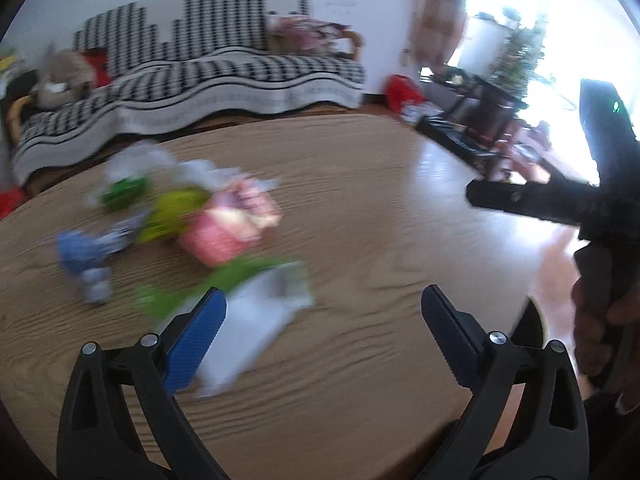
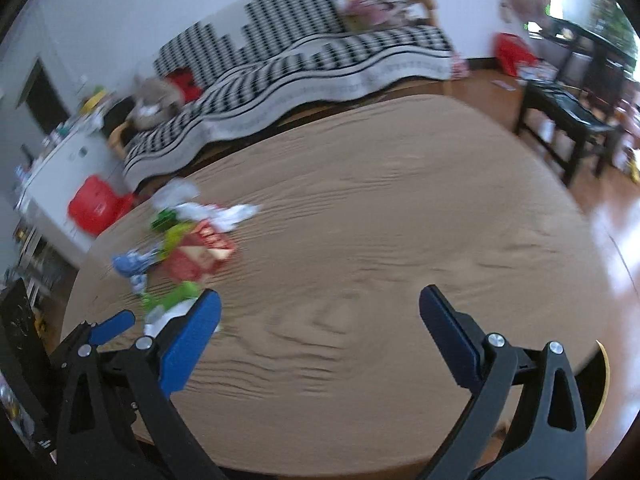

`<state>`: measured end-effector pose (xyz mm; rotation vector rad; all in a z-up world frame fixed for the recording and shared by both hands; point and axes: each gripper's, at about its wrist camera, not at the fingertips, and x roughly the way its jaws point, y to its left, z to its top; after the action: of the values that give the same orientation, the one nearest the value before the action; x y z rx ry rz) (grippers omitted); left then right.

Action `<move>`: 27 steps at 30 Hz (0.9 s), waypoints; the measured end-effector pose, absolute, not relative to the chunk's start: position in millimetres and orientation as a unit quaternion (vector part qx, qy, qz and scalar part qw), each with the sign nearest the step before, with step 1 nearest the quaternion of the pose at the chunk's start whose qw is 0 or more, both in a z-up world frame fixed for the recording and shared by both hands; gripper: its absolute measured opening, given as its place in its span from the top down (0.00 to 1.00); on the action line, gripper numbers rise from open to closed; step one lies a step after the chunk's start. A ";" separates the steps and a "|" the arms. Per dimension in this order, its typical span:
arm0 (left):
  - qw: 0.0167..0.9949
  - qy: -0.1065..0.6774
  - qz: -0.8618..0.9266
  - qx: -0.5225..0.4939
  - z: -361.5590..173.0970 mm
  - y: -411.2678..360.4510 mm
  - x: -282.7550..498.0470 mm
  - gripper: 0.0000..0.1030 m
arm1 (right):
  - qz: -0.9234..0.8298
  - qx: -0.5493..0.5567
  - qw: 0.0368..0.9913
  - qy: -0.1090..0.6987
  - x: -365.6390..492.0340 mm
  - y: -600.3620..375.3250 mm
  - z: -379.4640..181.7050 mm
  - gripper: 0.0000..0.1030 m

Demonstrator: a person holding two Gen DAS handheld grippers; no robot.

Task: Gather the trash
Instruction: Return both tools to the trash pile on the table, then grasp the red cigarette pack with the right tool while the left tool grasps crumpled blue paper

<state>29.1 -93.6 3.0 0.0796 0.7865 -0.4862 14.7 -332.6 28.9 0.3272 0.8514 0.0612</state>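
1. Both claws are spread wide and empty: the left claw (image 1: 322,312) hangs over the wooden surface (image 1: 380,200), the right claw (image 2: 320,316) likewise.
2. Trash lies heaped on the surface's far left: a pink wrapper (image 1: 228,224), green scraps (image 1: 172,212), white paper (image 1: 256,320).
3. Judged best: settle the blurred motion, then pinch the nearest white paper by its edge.

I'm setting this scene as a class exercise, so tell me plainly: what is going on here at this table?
A person is holding a claw in each hand over a wooden table. Both the left claw and the right claw are open and empty. A pile of trash, crumpled wrappers in pink, green, blue and white, lies bunched together on the left part of the table, with white paper nearest the left claw. Nothing has been picked up at this moment. The pictures are blurred, so the wrappers cannot be told apart in detail.
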 end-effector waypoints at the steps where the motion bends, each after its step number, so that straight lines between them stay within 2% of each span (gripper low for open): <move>1: 0.896 0.380 -0.227 0.039 0.9 -79.7 27.8 0.08 | 0.039 0.155 0.896 0.414 22.7 -318.4 26.4 0.07; 8: 0.903 0.387 -0.183 0.034 -13.3 -5.4 40.2 0.08 | 0.083 0.157 0.878 0.445 70.7 -253.5 -1.4 0.07; 15: 0.907 0.401 -0.124 -0.046 -22.2 62.6 69.5 0.08 | 0.113 0.182 0.860 0.464 111.4 -214.8 -22.5 0.07; 19: 0.902 0.413 -0.104 -0.077 -33.1 77.5 98.1 0.08 | 0.121 0.196 0.848 0.477 129.9 -200.4 -34.6 0.07; 27: 0.897 0.429 -0.079 -0.075 -52.5 79.1 150.7 0.08 | 0.119 0.229 0.829 0.497 155.1 -181.5 -56.7 0.06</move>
<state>150.7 79.1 -52.5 -0.1556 0.8899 -0.1629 155.1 -181.5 -56.7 0.4855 1.0546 0.2537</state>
